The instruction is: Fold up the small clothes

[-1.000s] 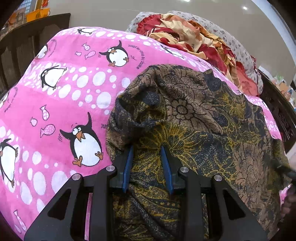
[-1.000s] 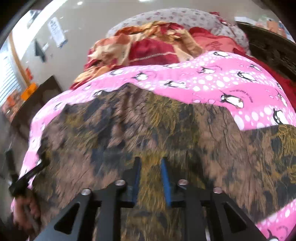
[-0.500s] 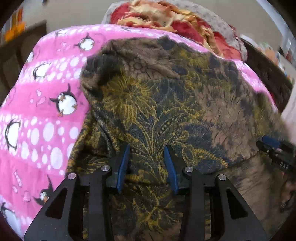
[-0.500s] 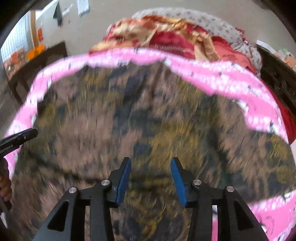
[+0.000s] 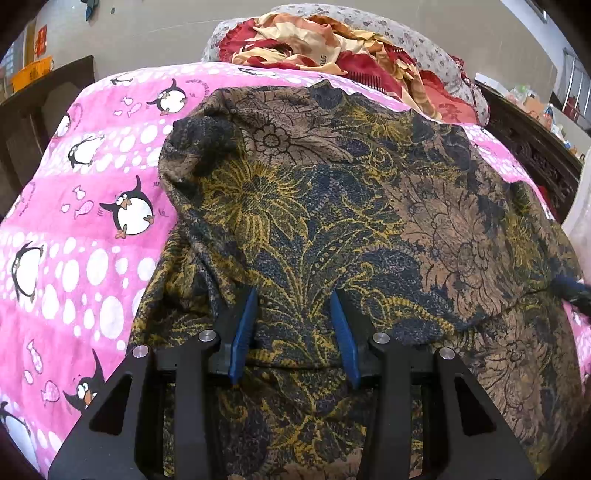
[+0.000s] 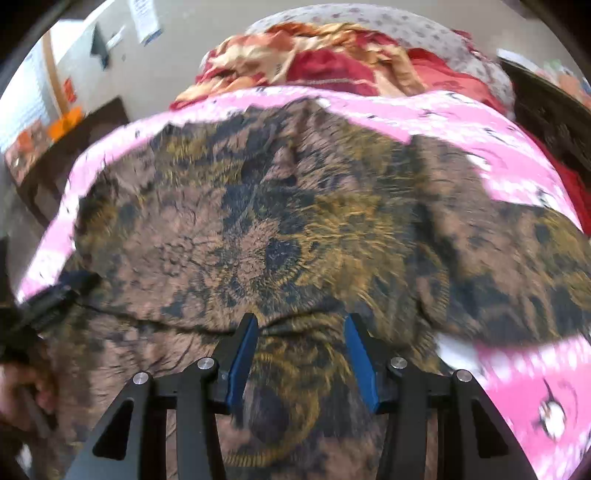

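Brown-and-gold floral cloth lies on the pink penguin blanket of the bed, 1 fold laid (its edge crosses near both tools); left gripper and right gripper jaws gape, holding nothing; further folds likely remain.

This looks like a bedroom in a home. A bed takes up most of the view, covered with a pink blanket that has penguins, little fish and white dots on it. At the far end a red and cream blanket is bunched up on a gray flowery pillow. Dark carved wood, like a bed frame, runs along the right side. A dark wooden table stands on the left by a plain light wall.
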Demonstrator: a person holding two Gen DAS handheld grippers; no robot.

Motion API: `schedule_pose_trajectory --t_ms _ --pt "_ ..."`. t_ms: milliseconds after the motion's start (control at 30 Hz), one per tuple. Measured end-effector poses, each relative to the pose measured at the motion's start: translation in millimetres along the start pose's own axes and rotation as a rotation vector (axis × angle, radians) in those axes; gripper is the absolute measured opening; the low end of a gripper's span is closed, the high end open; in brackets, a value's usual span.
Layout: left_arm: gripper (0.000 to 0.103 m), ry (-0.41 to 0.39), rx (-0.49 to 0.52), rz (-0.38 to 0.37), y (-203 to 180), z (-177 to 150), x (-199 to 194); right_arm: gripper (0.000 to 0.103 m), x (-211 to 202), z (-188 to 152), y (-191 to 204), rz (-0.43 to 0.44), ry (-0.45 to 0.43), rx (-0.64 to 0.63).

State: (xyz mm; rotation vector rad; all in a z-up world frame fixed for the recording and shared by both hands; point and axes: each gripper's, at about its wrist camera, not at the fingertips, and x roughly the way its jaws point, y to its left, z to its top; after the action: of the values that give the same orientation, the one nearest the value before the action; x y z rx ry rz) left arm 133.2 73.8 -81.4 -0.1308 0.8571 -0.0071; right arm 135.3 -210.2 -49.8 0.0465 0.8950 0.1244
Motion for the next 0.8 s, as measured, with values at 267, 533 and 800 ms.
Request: schedule_pose_trajectory --t_ms 267,533,800 --pt "0.043 -0.007 0.045 0.043 -9 -6 -4 0.06 -108 -29 -168 -0.101 -0.209 0.365" --pt "0.045 -0.001 0.035 0.046 -9 -2 2 0.047 -126 -85 -372 0.056 -0.287 0.988" --pt "0.045 -0.001 0.022 0.038 -7 0 5 0.047 -79 -77 -409 0.158 -0.327 1.104"
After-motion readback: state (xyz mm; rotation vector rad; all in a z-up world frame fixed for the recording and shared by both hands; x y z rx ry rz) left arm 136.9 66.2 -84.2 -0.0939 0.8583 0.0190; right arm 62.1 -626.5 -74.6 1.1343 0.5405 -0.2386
